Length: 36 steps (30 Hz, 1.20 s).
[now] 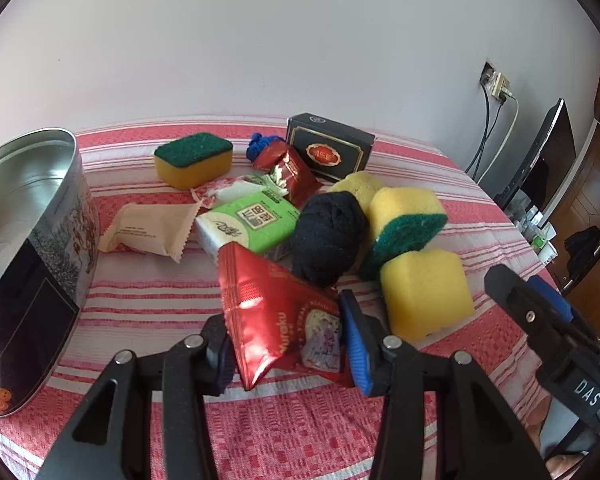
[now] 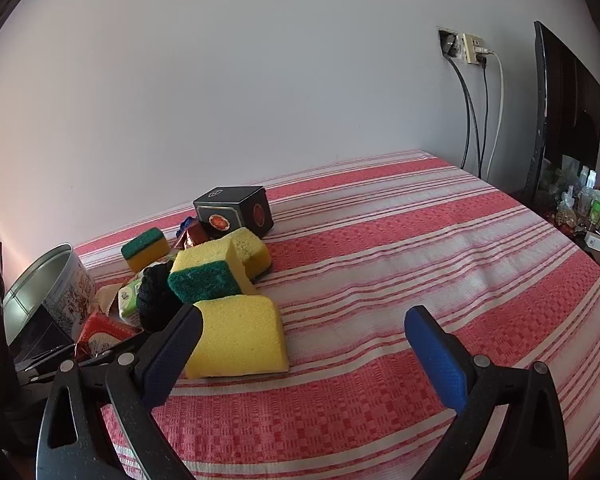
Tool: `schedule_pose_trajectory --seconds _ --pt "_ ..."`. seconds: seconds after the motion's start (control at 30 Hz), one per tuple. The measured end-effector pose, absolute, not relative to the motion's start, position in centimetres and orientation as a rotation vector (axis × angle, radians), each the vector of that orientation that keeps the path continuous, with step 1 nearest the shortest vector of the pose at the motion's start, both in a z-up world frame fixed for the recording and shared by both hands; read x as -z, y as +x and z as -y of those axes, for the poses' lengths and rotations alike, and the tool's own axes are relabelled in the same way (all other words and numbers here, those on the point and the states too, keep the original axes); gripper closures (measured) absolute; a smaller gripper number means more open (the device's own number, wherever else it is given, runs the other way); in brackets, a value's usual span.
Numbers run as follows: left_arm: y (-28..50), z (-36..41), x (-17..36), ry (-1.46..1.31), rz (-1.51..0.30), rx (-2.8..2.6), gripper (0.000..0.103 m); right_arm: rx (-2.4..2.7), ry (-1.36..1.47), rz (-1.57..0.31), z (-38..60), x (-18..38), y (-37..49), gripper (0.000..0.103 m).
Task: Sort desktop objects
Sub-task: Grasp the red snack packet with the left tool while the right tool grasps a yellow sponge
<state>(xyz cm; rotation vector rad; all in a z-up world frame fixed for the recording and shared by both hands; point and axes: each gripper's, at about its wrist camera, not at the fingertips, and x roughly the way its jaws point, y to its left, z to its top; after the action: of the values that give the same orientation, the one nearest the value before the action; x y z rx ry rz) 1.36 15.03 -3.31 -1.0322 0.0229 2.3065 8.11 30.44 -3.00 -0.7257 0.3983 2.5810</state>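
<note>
My left gripper [image 1: 288,344] is shut on a red foil snack packet [image 1: 276,312], its blue pads pressing both sides; the packet tilts up off the red striped cloth [image 1: 148,292]. Beyond it lies a pile: a green tissue pack [image 1: 252,220], a beige wrapper [image 1: 152,228], a black yarn ball [image 1: 328,236], several yellow-green sponges [image 1: 424,292] and another red packet [image 1: 292,168]. In the right wrist view my right gripper [image 2: 304,344] stands open over the cloth, its left finger next to a yellow sponge [image 2: 240,336]. It also shows at the right edge of the left view [image 1: 540,320].
An open metal tin [image 1: 32,240] stands at the left, also seen in the right view [image 2: 48,292]. A black box [image 1: 328,148] sits at the back by the wall. Cables hang from a wall socket [image 2: 472,48]; a dark screen [image 2: 560,120] and small bottles stand at the right.
</note>
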Motion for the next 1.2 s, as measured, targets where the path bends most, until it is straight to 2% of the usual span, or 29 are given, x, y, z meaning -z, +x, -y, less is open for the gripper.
schedule_pose_trajectory --seconds 0.43,0.57,0.77,0.83,0.9,1.2 --pt "2.4 -11.4 1.2 -0.782 0.084 -2.308 0.058 -2.61 -0.872 -0.363 -29.1 3.7 6.4 0.0" --pt "2.7 -11.1 0.6 -0.715 0.067 -2.394 0.058 -2.604 -0.953 -0.372 -29.1 4.4 4.7 0.0" --pt "2.0 -10.6 0.9 -0.747 0.099 -2.425 0.058 -2.583 -1.115 -0.351 -28.3 5.9 1.7 0.001" --pt "1.8 -10.6 1.0 -0.758 0.107 -2.428 0.058 -2.573 -1.135 -0.356 -28.2 6.2 1.4 0.005" --pt "1.8 -10.5 1.0 -0.761 0.105 -2.429 0.058 -2.578 -1.145 -0.361 -28.1 6.2 1.4 0.031" --pt "2.5 -10.4 0.7 -0.712 0.088 -2.444 0.058 -2.605 -1.035 -0.402 -27.6 4.9 4.3 0.031"
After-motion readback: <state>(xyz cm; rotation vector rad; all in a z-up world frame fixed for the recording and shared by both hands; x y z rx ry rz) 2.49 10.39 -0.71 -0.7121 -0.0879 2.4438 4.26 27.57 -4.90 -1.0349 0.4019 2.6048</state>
